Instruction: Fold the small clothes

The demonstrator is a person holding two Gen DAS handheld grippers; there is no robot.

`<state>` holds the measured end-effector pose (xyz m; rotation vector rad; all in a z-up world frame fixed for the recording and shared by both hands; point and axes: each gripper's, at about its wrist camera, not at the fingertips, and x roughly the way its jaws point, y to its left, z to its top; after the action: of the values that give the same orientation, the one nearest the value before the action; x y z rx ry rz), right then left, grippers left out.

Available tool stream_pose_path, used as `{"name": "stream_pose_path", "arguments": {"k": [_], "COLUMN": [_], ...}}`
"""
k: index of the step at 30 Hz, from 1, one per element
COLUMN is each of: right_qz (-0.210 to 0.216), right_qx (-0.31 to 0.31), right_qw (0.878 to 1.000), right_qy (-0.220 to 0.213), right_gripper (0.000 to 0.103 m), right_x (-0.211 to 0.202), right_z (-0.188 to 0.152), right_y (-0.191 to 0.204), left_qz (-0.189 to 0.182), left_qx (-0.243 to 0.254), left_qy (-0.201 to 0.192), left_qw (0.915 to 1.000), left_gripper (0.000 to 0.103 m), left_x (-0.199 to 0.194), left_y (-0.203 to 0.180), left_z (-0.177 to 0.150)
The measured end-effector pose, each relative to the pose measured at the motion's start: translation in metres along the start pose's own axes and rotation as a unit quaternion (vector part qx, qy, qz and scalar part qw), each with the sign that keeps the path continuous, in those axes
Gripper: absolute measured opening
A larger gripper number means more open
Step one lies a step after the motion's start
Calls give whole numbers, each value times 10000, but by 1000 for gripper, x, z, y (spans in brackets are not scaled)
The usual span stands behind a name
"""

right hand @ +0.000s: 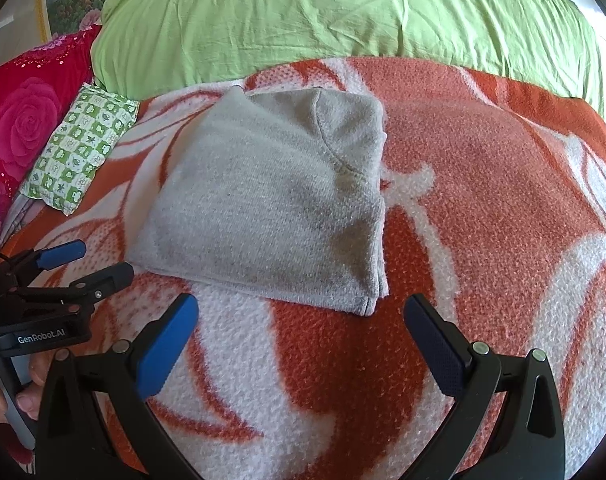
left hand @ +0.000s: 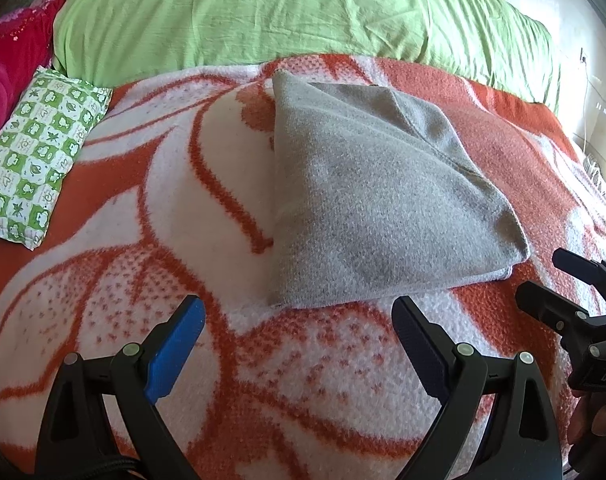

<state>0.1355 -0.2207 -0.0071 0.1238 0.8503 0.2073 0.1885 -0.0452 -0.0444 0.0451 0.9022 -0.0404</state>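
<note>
A grey knitted garment (left hand: 367, 196) lies folded into a compact stack on the orange and white blanket (left hand: 175, 184); it also shows in the right wrist view (right hand: 271, 204). My left gripper (left hand: 299, 312) is open and empty, just short of the garment's near edge. My right gripper (right hand: 301, 312) is open and empty, just short of the garment's near right corner. The right gripper shows at the right edge of the left wrist view (left hand: 543, 276), and the left gripper at the left edge of the right wrist view (right hand: 99, 260). Neither touches the cloth.
A green and white patterned small pillow (left hand: 39, 156) lies at the left on the blanket (right hand: 483, 184), also seen in the right wrist view (right hand: 83, 148). A light green sheet (left hand: 287, 12) covers the bed behind. Red and pink bedding (right hand: 27, 116) sits far left.
</note>
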Motion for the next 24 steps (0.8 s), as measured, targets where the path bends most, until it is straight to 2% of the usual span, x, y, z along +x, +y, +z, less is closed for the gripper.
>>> {"name": "stream_pose_path", "arguments": {"k": [24], "right_qz": [45], "right_qx": [74], "right_qw": [10000], "right_qy": [-39], "right_gripper": [102], "right_x": [-4], "right_z": [5], "right_y": [1], "left_qz": [-11], "left_qx": [-92], "left_qy": [-85], "left_qw": [9999], "left_gripper": [95], "left_x": [-6], "left_y": [2], "left_z": [5]}}
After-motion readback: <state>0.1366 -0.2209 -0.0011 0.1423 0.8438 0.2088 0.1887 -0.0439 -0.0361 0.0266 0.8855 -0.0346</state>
